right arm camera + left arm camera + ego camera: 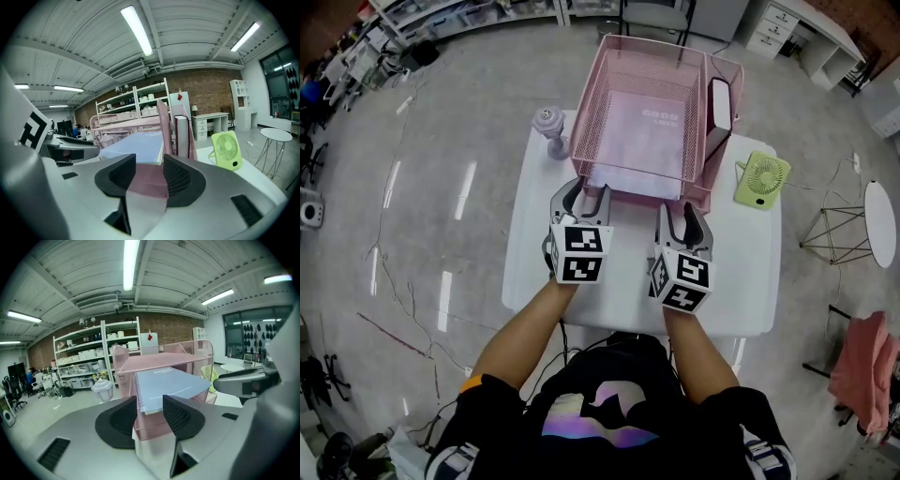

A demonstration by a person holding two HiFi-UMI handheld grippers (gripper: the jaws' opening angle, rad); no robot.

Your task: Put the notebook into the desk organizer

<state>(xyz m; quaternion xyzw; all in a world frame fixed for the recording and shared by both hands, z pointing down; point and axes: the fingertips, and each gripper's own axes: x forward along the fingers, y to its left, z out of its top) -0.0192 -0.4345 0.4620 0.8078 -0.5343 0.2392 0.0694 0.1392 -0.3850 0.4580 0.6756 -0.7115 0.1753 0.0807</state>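
- White table point(619, 281), centre of head view, carries all items; its near edge is partly hidden by the person's arms.
- Left gripper point(580, 195) and right gripper point(682, 214): fingers spread wide, gripping nothing.
- Notebook point(168, 383) lies flat in the lower tier of the pink desk organizer point(609, 103), with its near edge jutting out just ahead of both grippers. Its far part is veiled by the upper mesh, and its cover print is illegible.
- Green fan point(760, 180) stands right of the organizer.

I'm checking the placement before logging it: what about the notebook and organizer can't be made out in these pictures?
- Notebook cover print: too small and blurred in the left gripper view, veiled by the desk organizer mesh in the head view.
- Notebook's far end: hidden under the top tray in both gripper views.
- Book in the side slot: only its edge shows in the right gripper view; title unreadable.
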